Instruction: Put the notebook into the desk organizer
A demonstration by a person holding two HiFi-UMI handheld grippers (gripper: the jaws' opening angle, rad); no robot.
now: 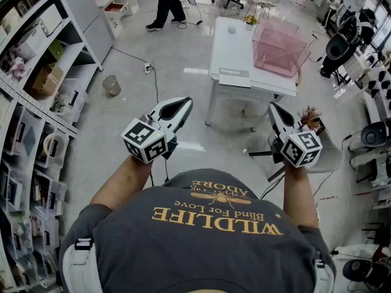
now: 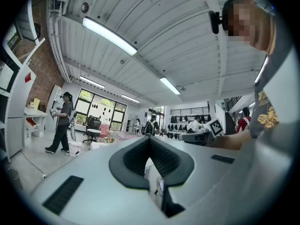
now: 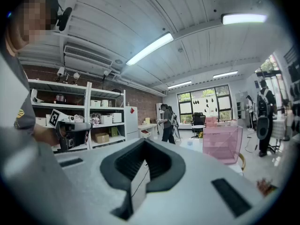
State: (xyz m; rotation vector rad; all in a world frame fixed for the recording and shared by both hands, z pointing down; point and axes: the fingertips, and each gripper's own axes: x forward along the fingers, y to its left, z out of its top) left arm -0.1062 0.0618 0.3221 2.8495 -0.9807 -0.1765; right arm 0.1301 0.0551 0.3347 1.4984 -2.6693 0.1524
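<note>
A white table (image 1: pixel 227 50) stands a few steps ahead. On its right half is the pink see-through desk organizer (image 1: pixel 278 47), also visible in the right gripper view (image 3: pixel 221 143). A flat grey notebook (image 1: pixel 234 77) lies at the table's near edge. I hold both grippers close to my chest, well short of the table. The left gripper (image 1: pixel 182 105) points forward, its jaws together with nothing between them (image 2: pixel 150 138). The right gripper (image 1: pixel 273 107) is likewise shut and empty (image 3: pixel 144 142). Each gripper shows in the other's view: the left (image 3: pixel 70 125) and the right (image 2: pixel 207 131).
Storage shelves (image 1: pixel 36 102) line the left side. A small bin (image 1: pixel 111 85) and a cable (image 1: pixel 153 81) lie on the floor left of the table. A stool with a dried plant (image 1: pixel 311 118) stands by my right gripper. Another person (image 1: pixel 165 2) stands at the back; chairs (image 1: pixel 339 47) crowd the right.
</note>
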